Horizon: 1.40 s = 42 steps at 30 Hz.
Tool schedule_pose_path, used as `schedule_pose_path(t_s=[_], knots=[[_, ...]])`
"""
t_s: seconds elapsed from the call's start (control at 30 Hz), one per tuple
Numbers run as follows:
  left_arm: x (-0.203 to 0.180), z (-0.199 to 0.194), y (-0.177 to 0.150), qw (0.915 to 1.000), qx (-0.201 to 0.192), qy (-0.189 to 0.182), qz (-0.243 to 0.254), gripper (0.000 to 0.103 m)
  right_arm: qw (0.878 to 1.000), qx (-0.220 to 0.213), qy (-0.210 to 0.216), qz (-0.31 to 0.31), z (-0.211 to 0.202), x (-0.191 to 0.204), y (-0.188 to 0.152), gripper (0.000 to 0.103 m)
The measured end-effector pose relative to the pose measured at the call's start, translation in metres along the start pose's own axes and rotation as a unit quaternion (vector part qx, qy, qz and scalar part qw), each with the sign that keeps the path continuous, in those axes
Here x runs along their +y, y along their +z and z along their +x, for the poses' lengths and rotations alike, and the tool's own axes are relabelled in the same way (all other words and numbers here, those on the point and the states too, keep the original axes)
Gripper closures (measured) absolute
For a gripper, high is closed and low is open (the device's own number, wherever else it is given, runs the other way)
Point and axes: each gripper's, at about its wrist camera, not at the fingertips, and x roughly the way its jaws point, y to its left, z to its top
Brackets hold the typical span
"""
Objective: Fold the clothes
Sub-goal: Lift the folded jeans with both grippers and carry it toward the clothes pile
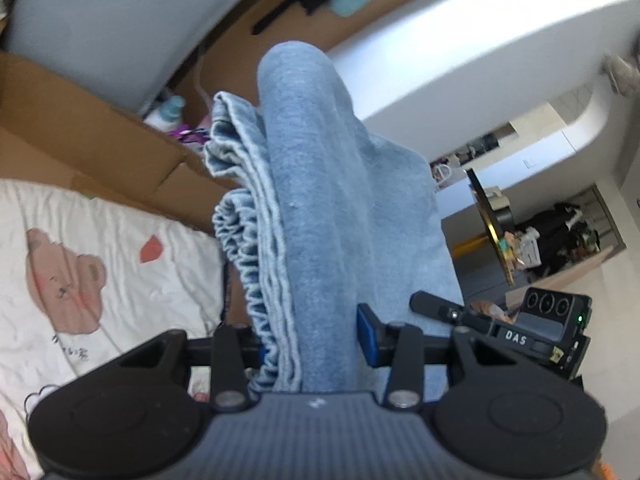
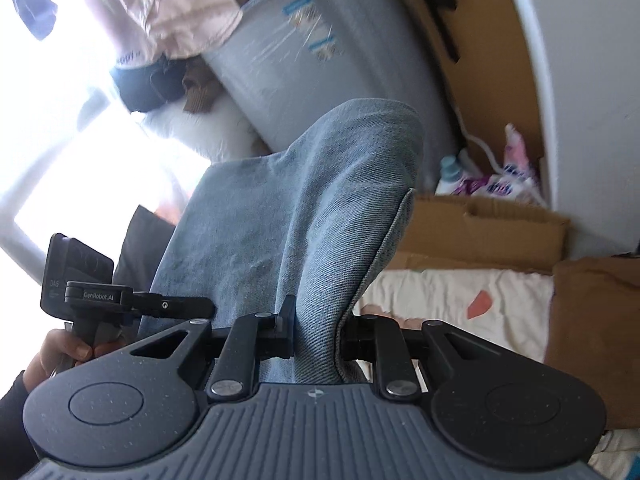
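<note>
Bed (image 1: pixel 100 216), covered by a white sheet printed with a pink bear, lay below and to the left in the left wrist view; the same sheet showed at lower right in the right wrist view. Cardboard boxes (image 2: pixel 480 232) stood beside it, with a grey appliance (image 2: pixel 320 60) behind them and loose clothing hanging above.

Jeans (image 1: pixel 316 208), light blue denim with a gathered elastic waistband showing at the left edge, were held clear of the bed between the two tools, bunched into thick vertical folds. No part of the garment visible here touched the sheet.

Left gripper (image 1: pixel 310 344) was clenched on a thick bundle of the denim, waistband included, so its jaws stood fairly wide apart. Right gripper (image 2: pixel 316 336) was clenched on a thinner fold of the same garment, jaws closer together. In the right wrist view a hand (image 2: pixel 60 352) gripped the other tool's handle.

Handling, as judged: the denim was soft but fairly heavy, drooping under its own weight and holding creases loosely; it was not slippery or fragile. Several layers in one pinch made a bulky, secure grip but hid the edges. A cleaner fold would probably call for taking hold at the waistband corners or the hems, one layer group per tool.
</note>
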Motion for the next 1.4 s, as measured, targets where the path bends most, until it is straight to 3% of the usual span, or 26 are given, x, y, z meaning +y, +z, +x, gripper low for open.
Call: schedule_pose_path(t_s=[0.33, 0.73, 1.17, 1.4], knots=[[-0.063, 0.041, -0.006, 0.9994, 0.013, -0.019, 0.024, 0.060, 0.999, -0.022, -0.047, -0.005, -0.070, -0.026, 0.010, 0.083], [-0.110, 0.087, -0.007, 0.9979, 0.024, -0.045, 0.039, 0.060, 0.994, -0.059, -0.090, -0.003, -0.132, -0.059, 0.014, 0.083], [-0.098, 0.151, -0.024, 0.9955, 0.062, -0.037, 0.061, 0.060, 0.991, -0.085, -0.100, 0.033, -0.126, -0.129, -0.037, 0.083], [-0.068, 0.197, -0.037, 0.9941, 0.059, -0.060, 0.068, 0.060, 0.988, -0.093, -0.112, 0.045, -0.111, -0.173, -0.071, 0.083]])
